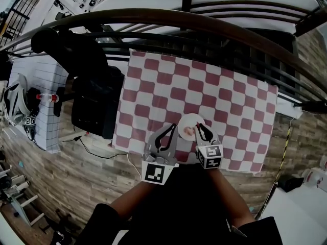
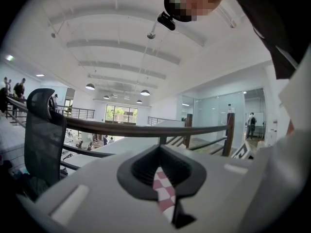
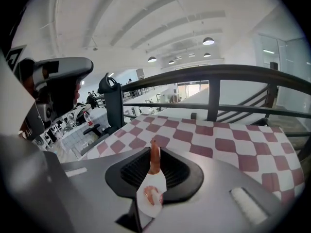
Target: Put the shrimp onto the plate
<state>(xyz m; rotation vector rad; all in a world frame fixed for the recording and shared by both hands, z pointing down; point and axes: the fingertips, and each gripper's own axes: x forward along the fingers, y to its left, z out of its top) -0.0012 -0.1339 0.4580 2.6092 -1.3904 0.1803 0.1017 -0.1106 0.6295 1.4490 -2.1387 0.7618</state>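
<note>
A red-and-white chequered tablecloth lies under both claws. The right claw is grey with black pads, around an orange shrimp over a white plate. Its marker cube is patterned with black-and-white squares. To the left of the grey left claw are a black chair and a brown plank floor.

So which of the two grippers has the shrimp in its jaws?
The right gripper: an orange shrimp stands pinched between its jaws. The left gripper shows only checkered cloth between its own.
</note>
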